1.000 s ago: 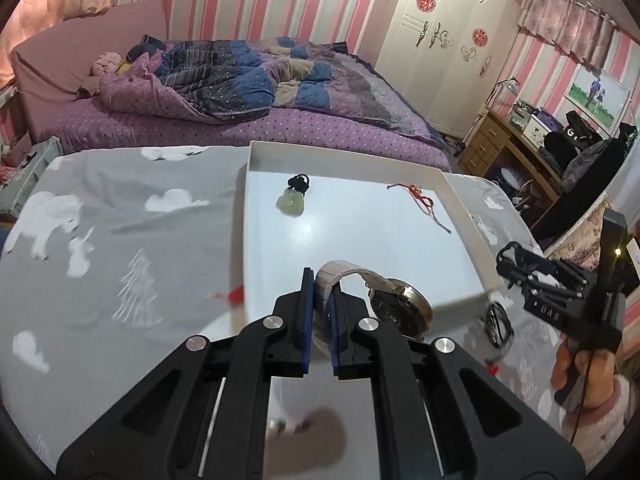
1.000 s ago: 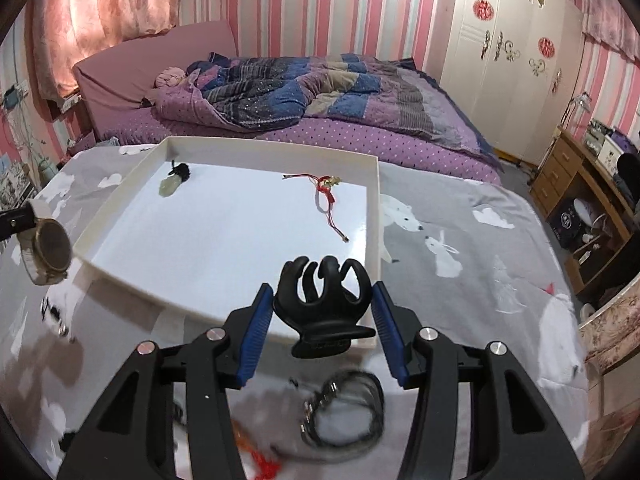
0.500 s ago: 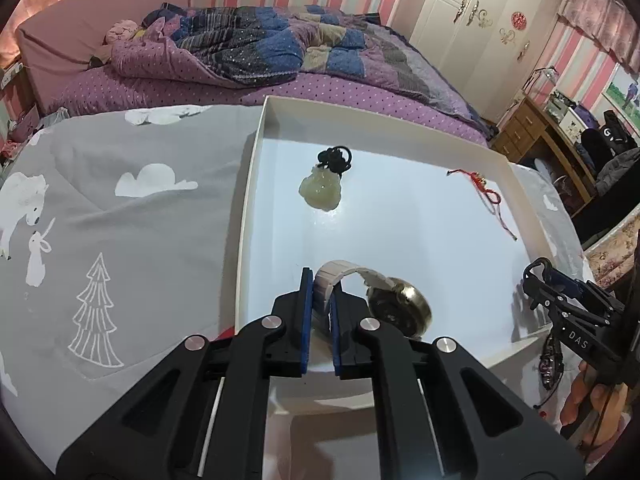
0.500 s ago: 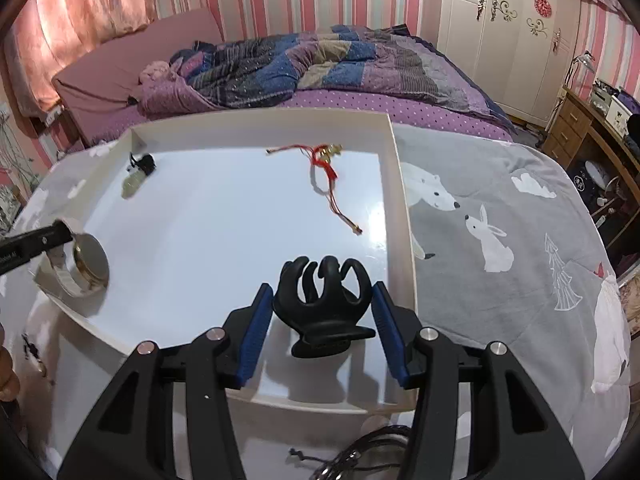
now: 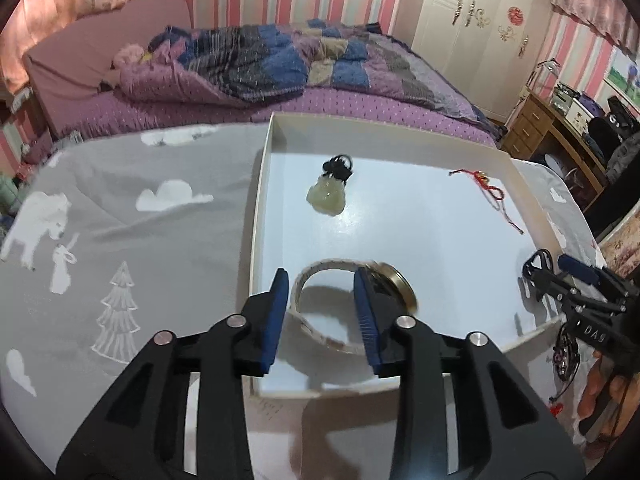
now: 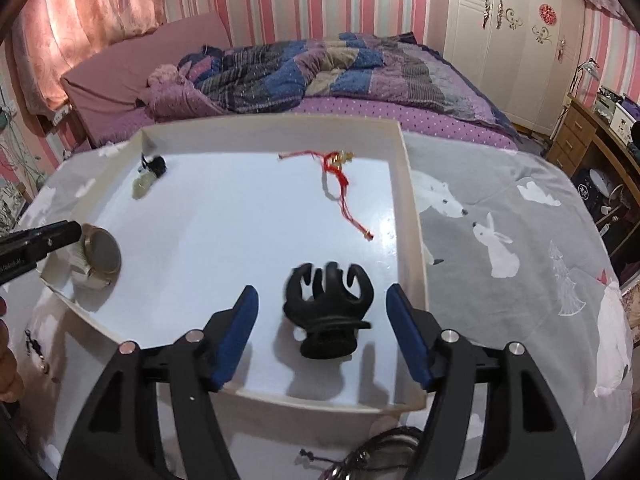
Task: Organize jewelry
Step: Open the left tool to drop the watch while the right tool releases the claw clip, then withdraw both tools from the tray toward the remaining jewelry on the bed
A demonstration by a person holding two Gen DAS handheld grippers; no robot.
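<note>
Both grippers are releasing into the tray (image 6: 412,216): left gripper (image 5: 322,312) opening off the watch (image 5: 384,284), right gripper (image 6: 320,332) spreading wide around the clip (image 6: 326,312). Next: lifting clear.

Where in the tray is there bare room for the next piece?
The tray middle is bare, between the pendant, red cord, watch and hair clip. The near corners are crowded: watch on one side, clip on the other.
</note>
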